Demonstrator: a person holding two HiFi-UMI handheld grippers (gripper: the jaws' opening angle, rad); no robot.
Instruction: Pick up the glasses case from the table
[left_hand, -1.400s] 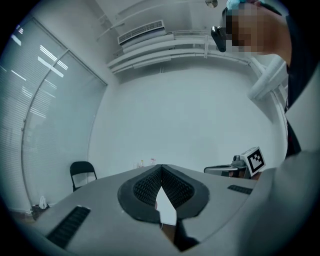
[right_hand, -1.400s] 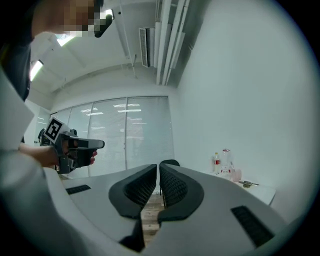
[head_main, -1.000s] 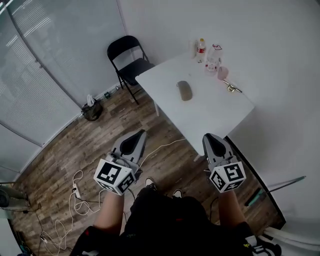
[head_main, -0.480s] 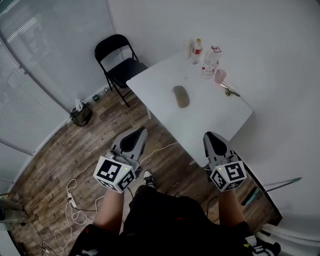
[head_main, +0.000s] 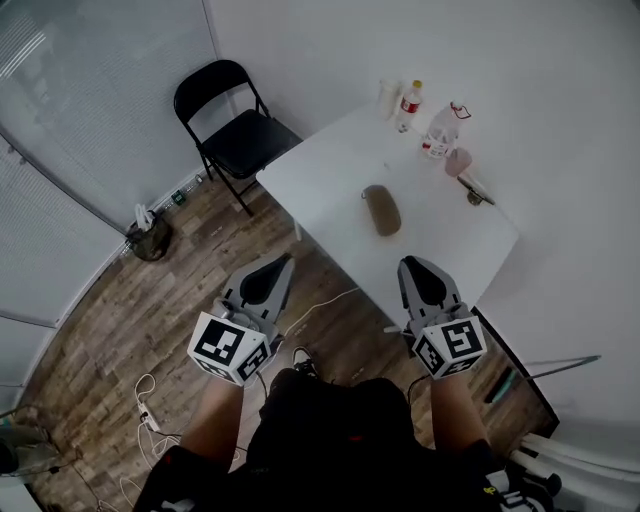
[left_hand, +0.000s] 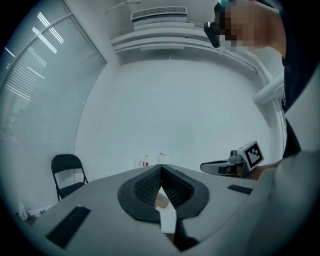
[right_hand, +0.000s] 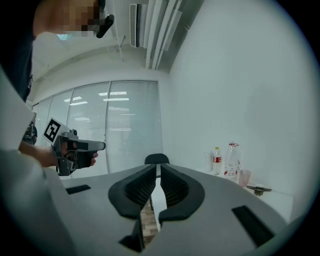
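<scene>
Glasses case, an olive-brown oblong hard shell with rounded ends, lies flat about mid-top on the white rectangular table, and nothing touches it. Clutter is grouped well apart along the far right side: red-labelled plastic bottle, clear plastic bottle, pink translucent cup and a small metallic object too small to identify. That leaves open tabletop all round the case, so it reads as laid out for an easy pick. Long axis runs far to near in the head view, with the near end leaning slightly right. It sits skewed to the table edges, and its near end points roughly toward the right gripper. Both tools are held low in front of the person, roughly level, over the wood-plank floor and short of the table. Left gripper is on the left, nearer the black folding chair. Each gripper view shows the ribbed black pads clenched tip to tip with nothing between them. Judgement: this is the carry posture of an approach, jaws closed because there is nothing within reach to take. The right tool looks the likelier one to take the case. Coming in along the long axis would let its jaws, once parted, straddle the narrow width. The smooth rounded shell may skid if it is pinched off-centre.
</scene>
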